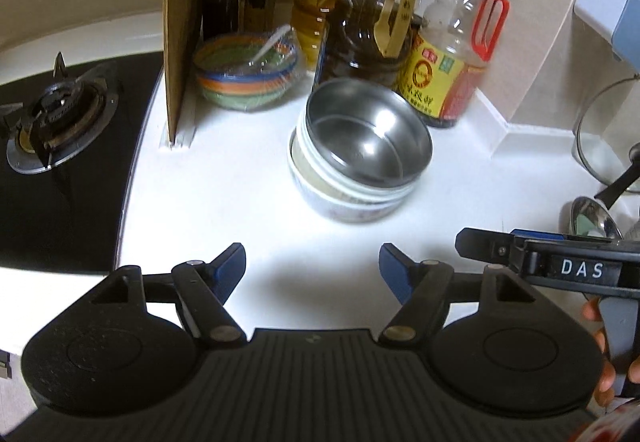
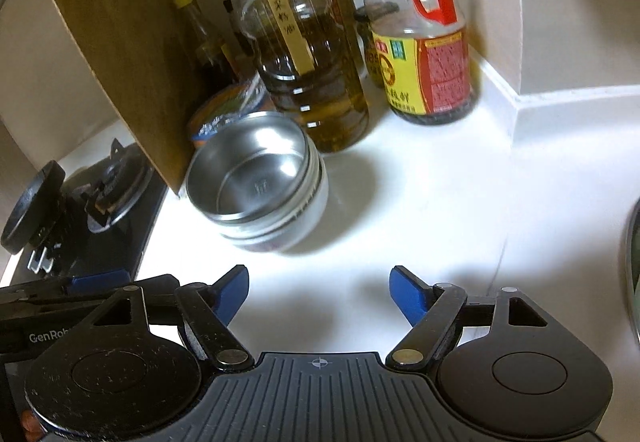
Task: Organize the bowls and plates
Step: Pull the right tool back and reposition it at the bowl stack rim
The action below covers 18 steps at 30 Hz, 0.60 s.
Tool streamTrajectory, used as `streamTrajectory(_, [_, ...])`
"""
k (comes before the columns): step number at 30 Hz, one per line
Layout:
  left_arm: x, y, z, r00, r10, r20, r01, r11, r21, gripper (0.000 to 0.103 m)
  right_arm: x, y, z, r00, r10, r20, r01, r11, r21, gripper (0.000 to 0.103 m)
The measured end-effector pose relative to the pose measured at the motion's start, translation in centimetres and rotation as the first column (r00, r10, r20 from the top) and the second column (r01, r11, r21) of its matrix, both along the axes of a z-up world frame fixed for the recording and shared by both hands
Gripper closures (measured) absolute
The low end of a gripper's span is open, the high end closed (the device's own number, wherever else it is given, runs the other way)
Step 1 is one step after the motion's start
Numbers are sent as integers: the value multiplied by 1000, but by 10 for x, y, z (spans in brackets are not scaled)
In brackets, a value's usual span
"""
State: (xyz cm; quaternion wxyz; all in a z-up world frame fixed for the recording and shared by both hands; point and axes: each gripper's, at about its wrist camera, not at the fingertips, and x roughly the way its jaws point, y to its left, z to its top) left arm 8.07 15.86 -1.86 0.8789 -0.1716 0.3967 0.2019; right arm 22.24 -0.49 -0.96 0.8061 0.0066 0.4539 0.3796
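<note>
A steel bowl (image 1: 368, 132) sits tilted inside a white ceramic bowl (image 1: 348, 198) on the white counter; the same stack shows in the right wrist view as steel bowl (image 2: 250, 172) in white bowl (image 2: 308, 218). My left gripper (image 1: 312, 266) stands open on the near side of the stack, nothing between its blue pads. My right gripper (image 2: 319, 288) is open too, apart from the bowls, over bare counter. In the left wrist view the right gripper's finger (image 1: 488, 244) reaches in from the right.
Behind the stack stand oil bottles (image 1: 372, 10), a red-handled sauce bottle (image 1: 460, 42), and a striped bowl under plastic wrap (image 1: 246, 76). An upright wooden board (image 1: 180, 30) screens a gas burner (image 1: 60, 110). A glass lid (image 1: 604, 138) and ladle (image 1: 592, 218) lie right.
</note>
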Motion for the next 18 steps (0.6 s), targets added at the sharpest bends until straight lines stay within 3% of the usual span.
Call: streamTrajectory(18, [-9,-3,-13,999,-30,-37,29,999,-18,31,-27,-10,-20,999,-22,-49,19,998,-60,24])
